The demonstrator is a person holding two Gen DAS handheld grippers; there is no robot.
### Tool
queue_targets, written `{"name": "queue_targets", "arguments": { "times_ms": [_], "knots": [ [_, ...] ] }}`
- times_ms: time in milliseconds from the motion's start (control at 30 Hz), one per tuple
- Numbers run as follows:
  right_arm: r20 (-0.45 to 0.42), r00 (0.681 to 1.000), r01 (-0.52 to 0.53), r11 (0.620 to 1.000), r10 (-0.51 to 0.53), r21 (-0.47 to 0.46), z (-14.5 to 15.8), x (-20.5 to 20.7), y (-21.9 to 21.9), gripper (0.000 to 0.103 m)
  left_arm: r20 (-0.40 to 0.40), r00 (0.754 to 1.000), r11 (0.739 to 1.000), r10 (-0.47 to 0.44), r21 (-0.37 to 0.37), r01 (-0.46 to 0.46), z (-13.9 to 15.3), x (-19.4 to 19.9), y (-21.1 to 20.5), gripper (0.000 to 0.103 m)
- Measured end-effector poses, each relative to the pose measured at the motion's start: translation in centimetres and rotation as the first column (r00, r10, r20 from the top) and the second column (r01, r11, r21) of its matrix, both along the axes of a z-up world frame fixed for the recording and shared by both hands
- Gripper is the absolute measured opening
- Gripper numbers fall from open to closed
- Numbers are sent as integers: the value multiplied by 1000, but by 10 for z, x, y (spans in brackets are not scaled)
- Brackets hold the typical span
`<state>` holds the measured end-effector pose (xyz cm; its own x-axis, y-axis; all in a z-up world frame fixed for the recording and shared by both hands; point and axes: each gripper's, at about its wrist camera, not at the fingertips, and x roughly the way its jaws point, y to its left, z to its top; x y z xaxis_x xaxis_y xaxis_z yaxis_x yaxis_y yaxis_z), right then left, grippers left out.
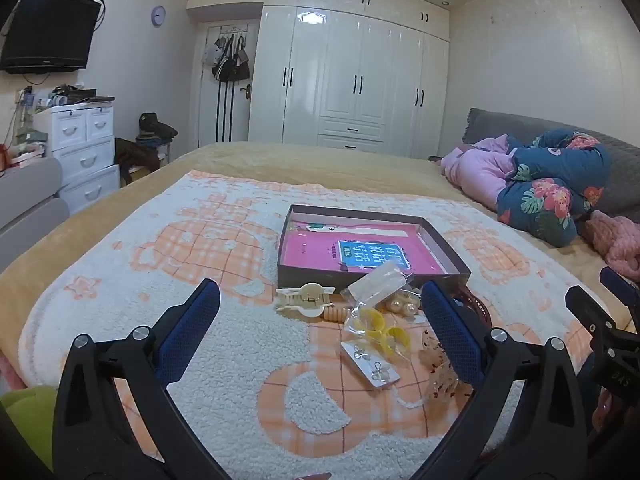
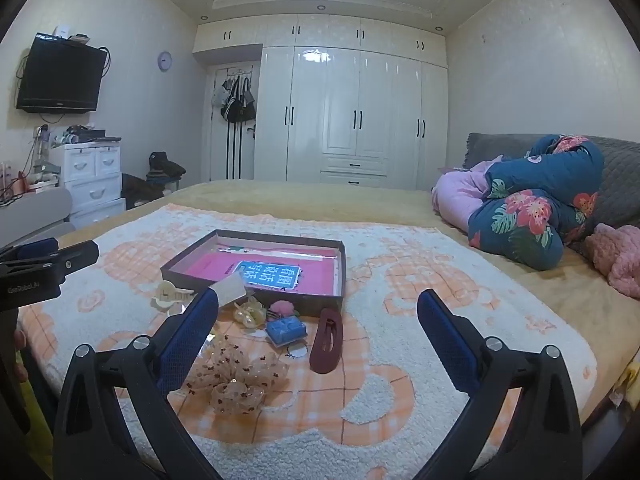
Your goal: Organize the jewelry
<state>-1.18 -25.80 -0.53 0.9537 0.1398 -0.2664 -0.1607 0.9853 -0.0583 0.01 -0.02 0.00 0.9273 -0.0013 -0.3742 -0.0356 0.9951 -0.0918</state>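
Observation:
A shallow brown box point(image 1: 344, 276) point(image 2: 320, 302) with a pink book inside lies on the white-and-orange blanket. In front of it lies a heap of accessories: a cream hair claw point(image 1: 306, 298) point(image 2: 170, 294), a clear bag with yellow pieces and pearls point(image 1: 376, 326), an earring card point(image 1: 370, 364), a dark red hair clip point(image 2: 326, 340), a blue box point(image 2: 286, 330), a sheer spotted bow point(image 2: 236, 376). My left gripper point(image 1: 320, 320) is open, short of the heap. My right gripper point(image 2: 318, 334) is open and empty, with the dark red clip between its fingers.
Folded floral and pink quilts point(image 2: 524, 208) lie at the right of the bed. A white drawer unit point(image 1: 80, 148) and a wall TV point(image 1: 48, 32) stand at the left. White wardrobes point(image 2: 352, 112) fill the far wall.

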Motion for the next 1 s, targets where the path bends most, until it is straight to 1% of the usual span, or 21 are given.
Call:
{"name": "queue_targets", "arguments": {
  "times_ms": [33,67,433,733,833,1000],
  "knots": [
    [2,1000,-2,1000,2,0,0,-1,0,97,6,1000,1000,3,-4,-3,0,0,0,92],
    [-15,1000,3,1000,-2,14,0,1,-2,97,6,1000,1000,2,-3,-2,0,0,0,92],
    [-9,1000,6,1000,-6,10,-2,2,-3,97,8,1000,1000,1,5,-1,0,-1,0,92],
    [-7,1000,6,1000,-6,14,2,-1,-3,97,6,1000,1000,4,5,-4,1,-1,0,92],
    [-6,1000,7,1000,-7,14,1,-1,-3,97,4,1000,1000,6,1,-6,2,1,7,92],
    [-5,1000,4,1000,-4,14,2,0,-3,97,2,1000,1000,3,1,-3,-1,5,6,92]
  ]
}}
